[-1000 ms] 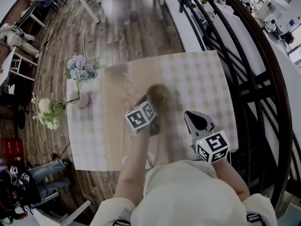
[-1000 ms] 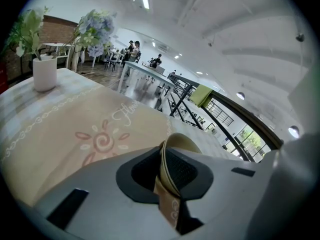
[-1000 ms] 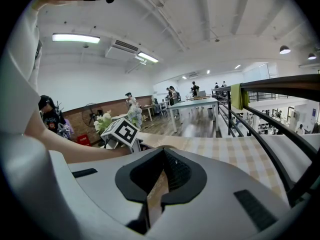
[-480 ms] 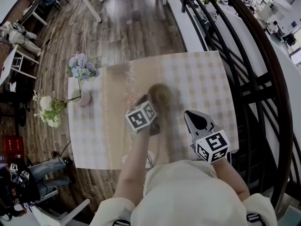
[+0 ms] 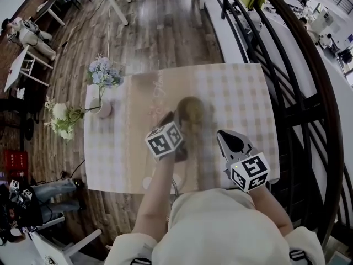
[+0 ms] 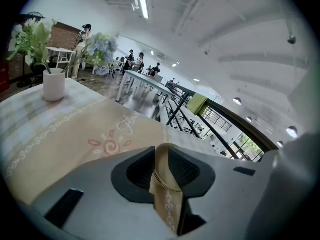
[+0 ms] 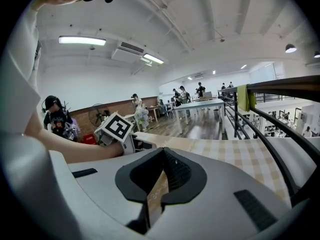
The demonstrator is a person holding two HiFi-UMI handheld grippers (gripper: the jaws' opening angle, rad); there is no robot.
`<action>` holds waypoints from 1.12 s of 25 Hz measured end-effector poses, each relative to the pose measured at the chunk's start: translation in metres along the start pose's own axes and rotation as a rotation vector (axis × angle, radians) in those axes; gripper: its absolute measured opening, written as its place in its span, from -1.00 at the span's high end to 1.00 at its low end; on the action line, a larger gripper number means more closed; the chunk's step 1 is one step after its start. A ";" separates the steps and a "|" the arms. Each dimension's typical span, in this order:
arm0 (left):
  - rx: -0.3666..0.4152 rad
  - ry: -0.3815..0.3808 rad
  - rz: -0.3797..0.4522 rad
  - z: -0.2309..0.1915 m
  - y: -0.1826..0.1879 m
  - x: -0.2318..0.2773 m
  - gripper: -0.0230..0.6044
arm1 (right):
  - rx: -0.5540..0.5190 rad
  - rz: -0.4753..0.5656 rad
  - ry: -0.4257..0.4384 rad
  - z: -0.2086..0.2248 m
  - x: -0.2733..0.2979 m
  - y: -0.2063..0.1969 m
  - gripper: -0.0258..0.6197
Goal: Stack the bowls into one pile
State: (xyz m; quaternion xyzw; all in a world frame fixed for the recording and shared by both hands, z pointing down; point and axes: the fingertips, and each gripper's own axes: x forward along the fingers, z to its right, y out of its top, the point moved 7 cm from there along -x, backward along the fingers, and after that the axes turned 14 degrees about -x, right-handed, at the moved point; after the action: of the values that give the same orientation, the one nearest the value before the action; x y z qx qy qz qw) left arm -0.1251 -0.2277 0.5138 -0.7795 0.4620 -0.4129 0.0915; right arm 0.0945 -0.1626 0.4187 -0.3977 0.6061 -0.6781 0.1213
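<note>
A brown pile of bowls (image 5: pixel 191 110), blurred, sits near the middle of the checked tablecloth (image 5: pixel 242 98). My left gripper (image 5: pixel 172 119) is just at the pile's near left side, pointing down at it. In the left gripper view its jaws (image 6: pixel 162 151) have just been opening and stand a narrow gap apart. Only a tan strip with a thin curved line shows in the gap, and the pads press on nothing. My right gripper (image 5: pixel 225 134) hovers over the cloth to the right of the pile, apart from it. Its pads (image 7: pixel 164 156) meet at the tips, holding nothing.
A white vase with flowers (image 5: pixel 102 108) stands at the table's left edge, also seen in the left gripper view (image 6: pixel 54 84). A black railing (image 5: pixel 292 93) runs close along the table's right side. The left gripper's marker cube (image 7: pixel 119 128) shows in the right gripper view.
The left gripper has drawn slightly back from the bowl pile toward me. The right gripper has stayed where it was.
</note>
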 end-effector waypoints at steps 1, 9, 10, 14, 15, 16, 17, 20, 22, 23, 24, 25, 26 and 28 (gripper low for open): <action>-0.001 -0.003 0.008 0.002 0.000 -0.005 0.73 | -0.003 0.002 0.004 0.000 -0.001 0.000 0.92; -0.005 -0.025 0.070 0.015 -0.011 -0.038 0.82 | -0.021 0.026 0.038 0.000 -0.012 -0.002 0.92; -0.004 -0.028 0.076 0.017 -0.014 -0.042 0.84 | -0.023 0.030 0.041 0.001 -0.014 -0.003 0.92; -0.003 -0.046 0.102 0.026 -0.026 -0.060 0.86 | -0.034 0.047 0.057 0.002 -0.023 -0.004 0.92; -0.003 -0.051 0.109 0.029 -0.029 -0.065 0.86 | -0.036 0.052 0.061 0.002 -0.025 -0.004 0.92; -0.004 -0.056 0.115 0.032 -0.032 -0.070 0.87 | -0.039 0.056 0.064 0.002 -0.028 -0.004 0.92; -0.004 -0.060 0.120 0.034 -0.035 -0.074 0.87 | -0.041 0.060 0.067 0.002 -0.031 -0.004 0.92; -0.002 -0.064 0.137 0.042 -0.045 -0.088 0.88 | -0.054 0.074 0.082 0.002 -0.039 -0.003 0.92; -0.005 -0.065 0.148 0.046 -0.053 -0.097 0.88 | -0.062 0.084 0.095 0.002 -0.046 -0.003 0.92; -0.008 -0.066 0.153 0.048 -0.058 -0.102 0.88 | -0.065 0.087 0.100 0.002 -0.049 -0.004 0.92; -0.012 -0.068 0.158 0.050 -0.063 -0.106 0.88 | -0.067 0.090 0.105 0.002 -0.053 -0.005 0.92; -0.016 -0.069 0.162 0.052 -0.067 -0.110 0.88 | -0.069 0.092 0.110 0.002 -0.056 -0.007 0.92; -0.021 -0.071 0.167 0.054 -0.072 -0.115 0.88 | -0.072 0.094 0.116 0.002 -0.060 -0.008 0.92; -0.024 -0.073 0.177 0.059 -0.081 -0.123 0.89 | -0.080 0.099 0.127 0.003 -0.066 -0.010 0.92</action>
State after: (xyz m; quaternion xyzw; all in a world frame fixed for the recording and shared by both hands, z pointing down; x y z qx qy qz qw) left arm -0.0591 -0.0988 0.4495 -0.7514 0.5303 -0.3688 0.1349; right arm 0.1427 -0.1196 0.4016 -0.3280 0.6579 -0.6706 0.0999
